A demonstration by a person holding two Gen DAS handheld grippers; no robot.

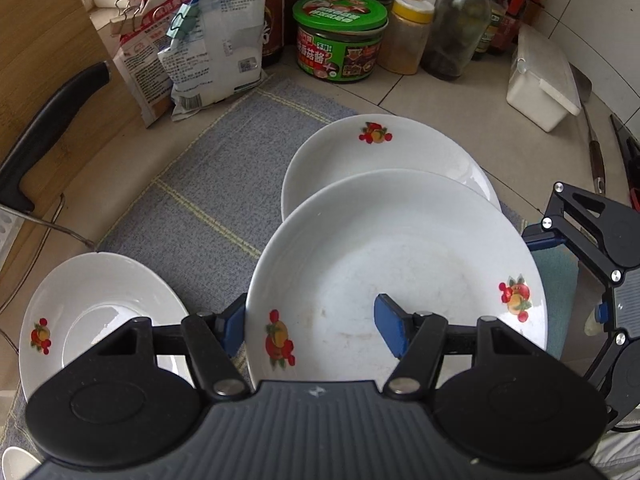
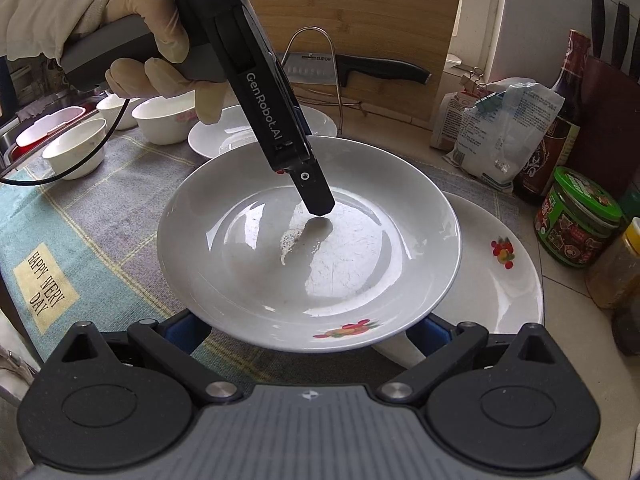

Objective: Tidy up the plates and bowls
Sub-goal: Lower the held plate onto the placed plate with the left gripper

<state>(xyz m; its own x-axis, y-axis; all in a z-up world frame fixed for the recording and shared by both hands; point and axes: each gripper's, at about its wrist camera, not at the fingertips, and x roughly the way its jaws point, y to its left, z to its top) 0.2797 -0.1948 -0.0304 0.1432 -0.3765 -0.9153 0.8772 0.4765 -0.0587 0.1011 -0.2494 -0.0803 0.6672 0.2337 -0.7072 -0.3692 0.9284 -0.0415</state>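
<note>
A white plate with fruit prints (image 1: 400, 264) hangs partly above a second white plate (image 1: 384, 152) on the grey mat. My left gripper (image 1: 312, 328) straddles its near rim, one blue pad inside and one outside, wide apart. In the right wrist view the same plate (image 2: 308, 248) is raised above the lower plate (image 2: 492, 280), with the left gripper's finger (image 2: 316, 196) inside it. My right gripper (image 2: 308, 332) is open, its fingers below the plate's rim on both sides. A third plate (image 1: 92, 316) lies to the left.
White bowls (image 2: 76, 152) stand at the mat's far left by a sink. A cutting board with a black-handled knife (image 2: 384, 70), bags (image 1: 200, 40), a green-lidded jar (image 1: 340, 36), bottles and a white box (image 1: 540, 80) line the counter's back.
</note>
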